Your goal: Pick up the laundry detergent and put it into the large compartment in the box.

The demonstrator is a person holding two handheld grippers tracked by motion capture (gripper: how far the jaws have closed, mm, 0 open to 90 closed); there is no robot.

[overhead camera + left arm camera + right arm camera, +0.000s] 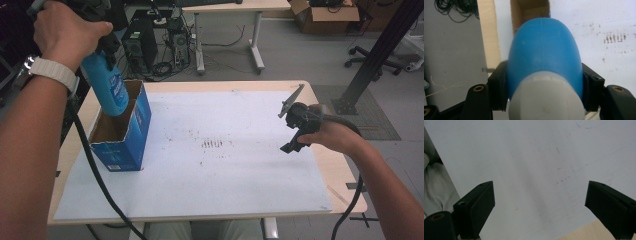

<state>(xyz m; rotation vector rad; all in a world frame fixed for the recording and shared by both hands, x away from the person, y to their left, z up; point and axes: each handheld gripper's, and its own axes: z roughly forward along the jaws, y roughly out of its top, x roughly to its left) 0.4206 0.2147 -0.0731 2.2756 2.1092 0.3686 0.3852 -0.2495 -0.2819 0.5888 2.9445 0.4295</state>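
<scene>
blue bottle [544,57] clamped between left gripper [544,87] jaws.

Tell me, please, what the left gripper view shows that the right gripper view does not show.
The left gripper view alone has the blue bottle with its white cap, clamped between black jaws, and the open cardboard box beyond it. The right gripper view alone has two black jaws standing wide apart with nothing between them, and pale fabric at the left edge. Both share the white table sheet and the wooden table edge.
</scene>
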